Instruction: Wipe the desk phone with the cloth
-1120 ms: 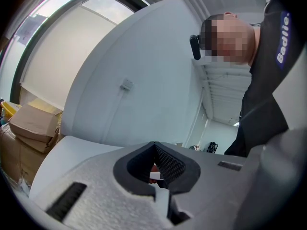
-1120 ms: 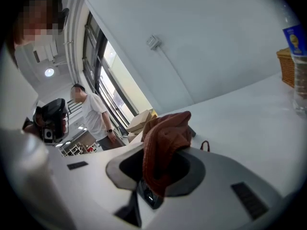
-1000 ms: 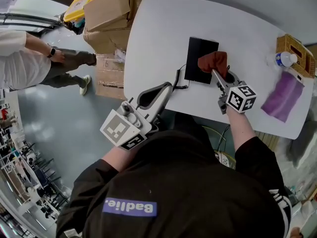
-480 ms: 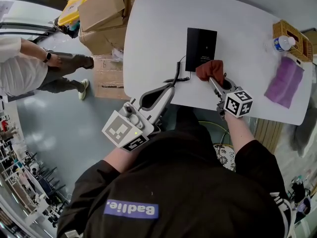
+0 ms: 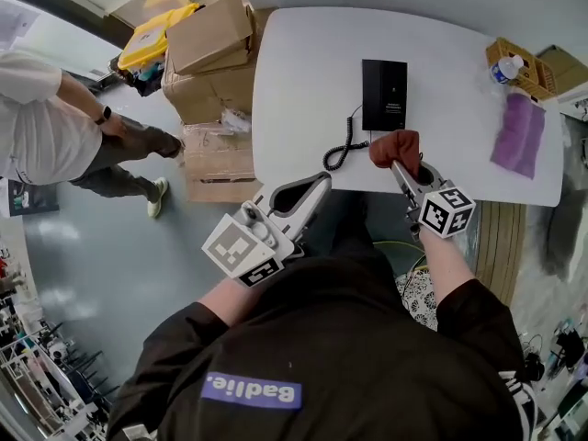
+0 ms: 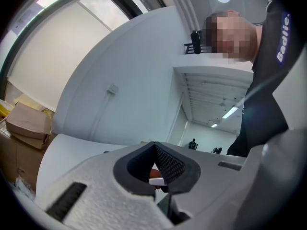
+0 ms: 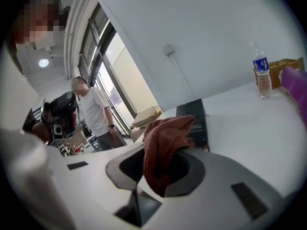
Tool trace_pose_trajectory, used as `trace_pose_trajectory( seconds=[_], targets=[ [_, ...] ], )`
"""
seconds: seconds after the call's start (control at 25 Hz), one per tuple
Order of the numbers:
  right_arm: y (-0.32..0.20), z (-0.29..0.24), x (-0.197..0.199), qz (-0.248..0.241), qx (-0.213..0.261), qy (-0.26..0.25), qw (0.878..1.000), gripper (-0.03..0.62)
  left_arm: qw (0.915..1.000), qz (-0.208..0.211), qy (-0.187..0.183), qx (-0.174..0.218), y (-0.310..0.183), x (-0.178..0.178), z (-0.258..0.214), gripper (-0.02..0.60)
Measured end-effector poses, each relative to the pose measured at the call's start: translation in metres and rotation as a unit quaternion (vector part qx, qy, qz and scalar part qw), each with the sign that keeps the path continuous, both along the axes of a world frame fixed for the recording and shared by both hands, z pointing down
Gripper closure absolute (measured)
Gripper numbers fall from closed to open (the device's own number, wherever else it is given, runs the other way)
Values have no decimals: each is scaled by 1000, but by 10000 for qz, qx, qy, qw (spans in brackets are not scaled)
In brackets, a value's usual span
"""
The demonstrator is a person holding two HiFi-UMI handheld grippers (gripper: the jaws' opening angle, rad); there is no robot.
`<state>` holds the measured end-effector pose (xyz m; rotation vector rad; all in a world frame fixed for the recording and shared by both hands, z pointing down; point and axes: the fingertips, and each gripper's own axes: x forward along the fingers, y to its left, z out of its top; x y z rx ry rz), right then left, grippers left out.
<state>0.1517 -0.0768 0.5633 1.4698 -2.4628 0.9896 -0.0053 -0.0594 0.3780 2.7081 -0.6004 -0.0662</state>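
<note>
Drawn back toward the person, the rust-red cloth (image 5: 394, 143) now hangs off the near end of the desk phone (image 5: 384, 95), where a second ago it lay on the black body. The right gripper (image 5: 399, 162) pinches it in a bunched wad between its jaws. The left gripper (image 5: 317, 184) has kept to the near left, jaws pressed together on nothing, just off the table (image 5: 294, 72) edge. The phone lies flat, mid-table. The main risk I see is the coiled cord (image 5: 342, 148) just left of the cloth: a return stroke angled that way could snag the coil and tug the unsteadied phone toward the near edge. The wad could also smear rather than wipe.
</note>
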Motion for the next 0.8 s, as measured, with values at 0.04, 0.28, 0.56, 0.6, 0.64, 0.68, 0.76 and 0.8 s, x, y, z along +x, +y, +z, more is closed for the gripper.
trace_pose_trajectory(
  seconds=[0.04,0.28,0.56,0.6,0.64,0.68,0.76,0.8],
  targets=[
    [9,-7,-8,52,53,29,10000,500,10000,73,16,29,8,-8,-2,575],
    [62,-51,-65,331,313,18,9990,500,9991,357,129,184,43,-61,-11,575],
    [102,-116,-135,-65,702,-73,9975,500,9989,424,198,97,75,-90,-16,575],
    [104,-125,-143,-163,782,-122,9967,500,9989,404,198,106,78,-93,-16,575],
    [106,-135,-150,-258,858,-180,9958,500,9991,371,184,123,80,-95,-16,575],
    [107,-143,-156,-351,928,-242,9948,500,9992,323,159,144,82,-98,-16,575],
    [112,-159,-164,-536,1046,-349,9925,500,9997,178,113,149,85,-103,-15,575],
    [115,-167,-167,-633,1099,-392,9911,500,9998,90,102,132,87,-105,-16,575]
  ],
)
